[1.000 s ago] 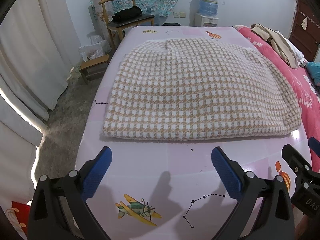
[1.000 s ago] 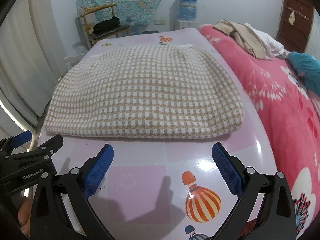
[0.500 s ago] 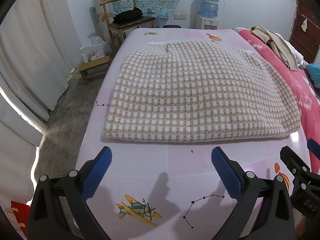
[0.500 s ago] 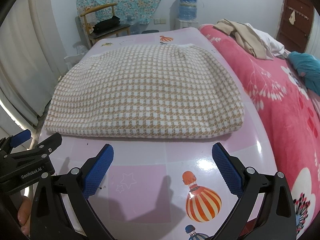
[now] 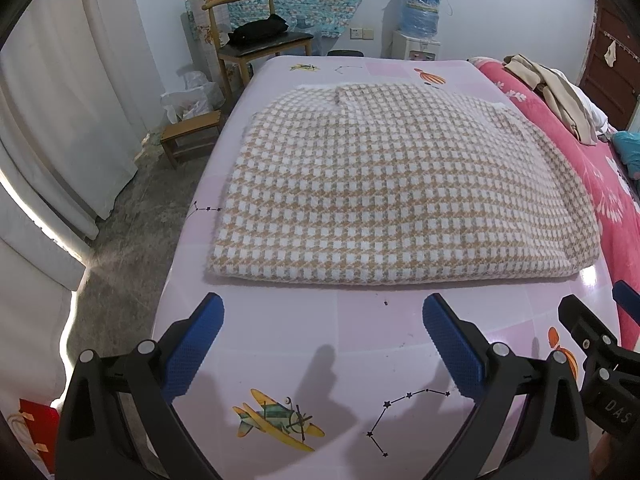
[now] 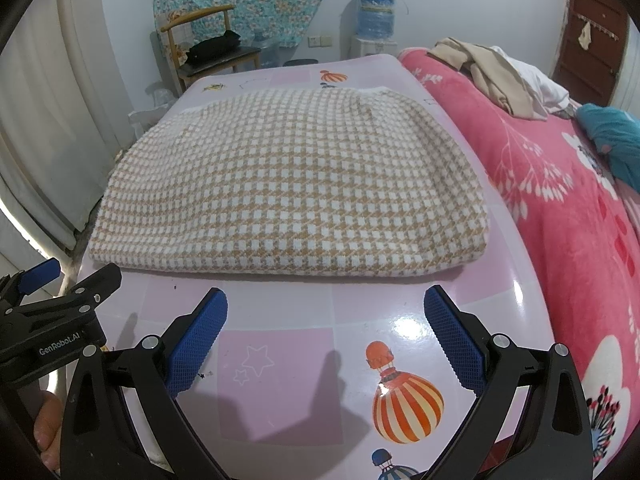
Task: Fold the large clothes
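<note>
The checked garment [image 5: 400, 196] lies folded in a thick, flat stack in the middle of the pink desk [image 5: 352, 340]. Both the left gripper [image 5: 322, 338] and the right gripper [image 6: 325, 330] hover just short of its near folded edge, released and holding nothing. The knit looks soft, bulky and limp, probably fairly heavy; I would take it at the two near corners, pinching every layer together.
</note>
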Motion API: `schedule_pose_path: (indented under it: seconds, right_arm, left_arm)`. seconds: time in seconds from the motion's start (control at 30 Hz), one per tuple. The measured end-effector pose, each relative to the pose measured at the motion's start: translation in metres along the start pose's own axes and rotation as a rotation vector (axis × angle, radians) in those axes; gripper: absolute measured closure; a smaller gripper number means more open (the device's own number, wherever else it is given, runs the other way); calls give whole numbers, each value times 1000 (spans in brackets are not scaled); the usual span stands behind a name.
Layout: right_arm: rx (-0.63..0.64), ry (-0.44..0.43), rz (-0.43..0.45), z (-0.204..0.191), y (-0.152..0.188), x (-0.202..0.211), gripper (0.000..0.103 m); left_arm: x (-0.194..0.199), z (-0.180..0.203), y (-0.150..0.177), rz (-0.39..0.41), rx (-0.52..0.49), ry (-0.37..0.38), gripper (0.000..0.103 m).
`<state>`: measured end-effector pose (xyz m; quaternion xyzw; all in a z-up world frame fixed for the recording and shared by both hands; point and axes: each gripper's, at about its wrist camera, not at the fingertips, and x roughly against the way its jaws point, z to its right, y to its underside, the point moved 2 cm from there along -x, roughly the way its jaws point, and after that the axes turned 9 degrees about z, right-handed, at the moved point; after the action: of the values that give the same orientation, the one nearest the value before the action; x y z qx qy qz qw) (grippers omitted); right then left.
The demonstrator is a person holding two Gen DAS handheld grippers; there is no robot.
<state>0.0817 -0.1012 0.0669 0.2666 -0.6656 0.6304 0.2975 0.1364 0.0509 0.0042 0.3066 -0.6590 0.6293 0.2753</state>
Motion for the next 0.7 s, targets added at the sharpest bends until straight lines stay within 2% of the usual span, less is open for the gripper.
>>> schedule_pose_path:
  seconds: [0.7]
  right_arm:
    - [-12,-10,-9,3,3,-1,8]
  left_arm:
    - [1,3,0,3,-7,-1,5]
